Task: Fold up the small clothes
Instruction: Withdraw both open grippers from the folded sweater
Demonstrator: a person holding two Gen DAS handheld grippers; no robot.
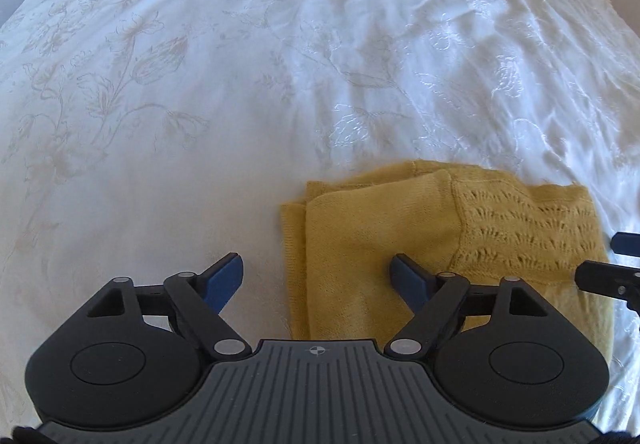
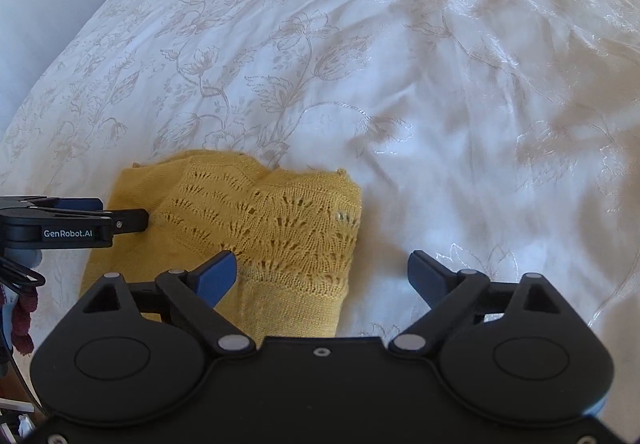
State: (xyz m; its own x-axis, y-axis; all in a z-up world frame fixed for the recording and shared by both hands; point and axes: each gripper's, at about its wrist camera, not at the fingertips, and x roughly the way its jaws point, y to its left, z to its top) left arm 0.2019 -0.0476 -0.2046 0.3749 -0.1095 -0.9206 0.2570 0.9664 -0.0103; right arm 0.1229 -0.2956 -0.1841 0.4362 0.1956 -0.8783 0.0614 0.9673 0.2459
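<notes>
Two grippers hang over a bed [image 1: 200, 63] spread with a white cover stitched in a pale flower pattern, and one small mustard-yellow knitted garment [image 1: 400, 228] lies on it. From the left wrist view, the left gripper [image 1: 318, 278] has its jaws spread wide with nothing pressed between them; the blue left fingertip sits over bare cover and the right one over the plain-knit part of the garment, so the gripper straddles the garment's left edge rather than holding it. The garment here shows stacked layers at that edge, which reads as a fold already laid, with a lacy openwork panel toward its right side. At the far right edge of this view the tip of the right gripper [image 1: 614, 264] pokes in beside the lace. From the right wrist view, the right gripper [image 2: 324, 274] is likewise wide open and empty, its left fingertip over the lace panel of the knitted garment [image 2: 260, 219] and its right one over the cover, straddling the garment's right edge. The left gripper [image 2: 120, 217] reaches in from the left over the plain knit. Both being open over opposite edges suits letting go of the cloth or readying a fresh pinch for another fold; which one I cannot tell.
</notes>
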